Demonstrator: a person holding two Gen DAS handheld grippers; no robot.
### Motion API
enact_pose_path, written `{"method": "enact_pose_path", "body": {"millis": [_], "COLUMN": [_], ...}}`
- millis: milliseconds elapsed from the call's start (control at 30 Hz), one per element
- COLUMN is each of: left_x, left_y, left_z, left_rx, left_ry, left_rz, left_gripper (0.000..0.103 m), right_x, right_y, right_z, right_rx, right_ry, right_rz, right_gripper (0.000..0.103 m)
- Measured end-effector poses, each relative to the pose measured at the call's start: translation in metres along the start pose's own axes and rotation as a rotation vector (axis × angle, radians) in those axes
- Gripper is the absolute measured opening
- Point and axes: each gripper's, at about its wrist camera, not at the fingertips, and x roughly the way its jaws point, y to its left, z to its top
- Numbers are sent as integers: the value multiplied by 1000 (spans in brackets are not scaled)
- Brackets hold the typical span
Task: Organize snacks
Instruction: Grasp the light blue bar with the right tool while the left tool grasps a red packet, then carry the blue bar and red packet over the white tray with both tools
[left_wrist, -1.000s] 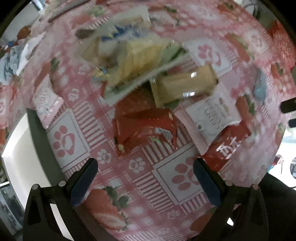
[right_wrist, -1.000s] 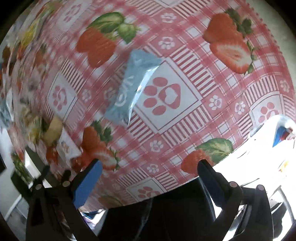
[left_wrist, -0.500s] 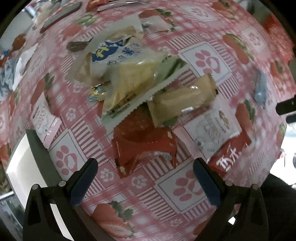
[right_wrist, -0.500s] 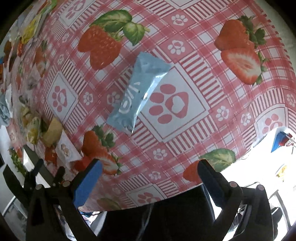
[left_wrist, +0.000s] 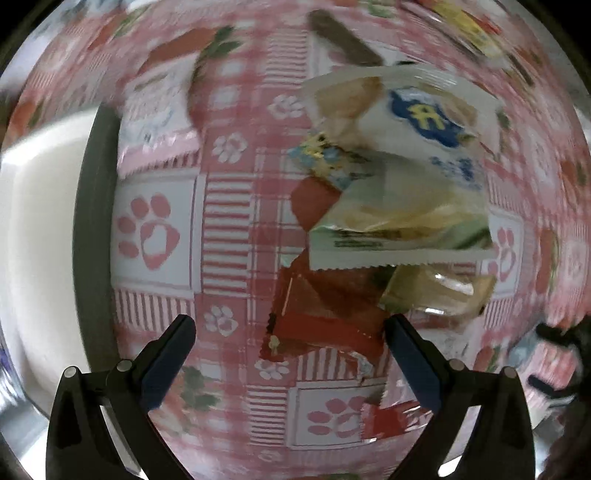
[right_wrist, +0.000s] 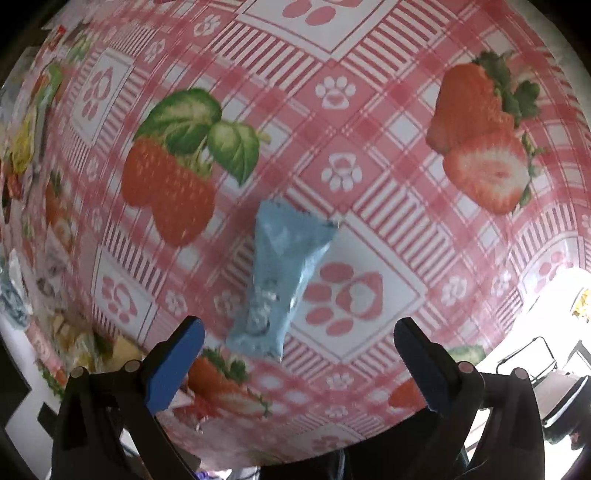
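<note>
In the left wrist view my left gripper (left_wrist: 291, 332) is open and empty above a heap of snacks. A red packet (left_wrist: 325, 314) lies just beyond and between its fingertips. Behind it lie a tan wafer packet (left_wrist: 436, 291), a white-and-green packet (left_wrist: 402, 225) and a white packet with a blue logo (left_wrist: 424, 114). In the right wrist view my right gripper (right_wrist: 299, 332) is open and empty. A light blue packet (right_wrist: 280, 273) lies alone on the tablecloth between its fingertips and just beyond them.
A white tray with a dark rim (left_wrist: 48, 221) sits at the left of the left wrist view. A pink-edged sachet (left_wrist: 155, 122) and a brown bar (left_wrist: 343, 40) lie further back. More snacks line the left edge of the right wrist view (right_wrist: 22, 147). The table edge (right_wrist: 517, 332) runs at the lower right.
My left gripper has swung left and closer to the heap, so the tray looms larger. My right gripper has moved toward the blue packet, which now lies centred between its fingers.
</note>
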Motion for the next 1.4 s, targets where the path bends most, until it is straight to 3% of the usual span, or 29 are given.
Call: {"method": "enact_pose_path", "body": {"millis": [133,267,600,767,867,967,1000,1033,1067,1100,1133,1233,1400], "left_x": [14,26,30,22,17,11,10,9,7,4,4,1,-7], "left_y": [11,12,6,17,12,3,0,-1,-2,-2,-2,5,18], "left_z": [-10,-8,-11,-7,-12,-15,-16,-18,-19,-20,-21,-23,-35], "left_rx": [-96,-125,-148,-181,-137,-77,-59,-44,-28,-12,6,49,136], "left_ry": [27,33,10,74,47,22,17,15,-2,-8,-11,-21,-59], "left_rz": [-10,14,29,18,26,32,35,35,34,35,33,-12,-36], "left_gripper": [103,103,103,102,91,73,68,56,47,27,15,7,7], "right_x": [15,22,27,27,23,17,14,10,9,7,7,6,2], "right_y": [15,32,33,33,44,57,60,65,67,68,68,64,60], "right_z": [23,23,28,30,27,16,13,9,8,7,7,5,-14], "right_rx": [-27,-88,-98,-108,-175,-270,-306,-349,-368,-386,-403,-428,-509], "right_ry": [-7,-28,-13,6,-21,-59,-74,-96,-105,-111,-101,-84,-80], "right_rz": [-36,-110,-104,-104,-112,-147,-156,-162,-162,-155,-130,-66,-39], "right_gripper": [103,103,103,103,101,81,68,51,40,28,28,25,25]}}
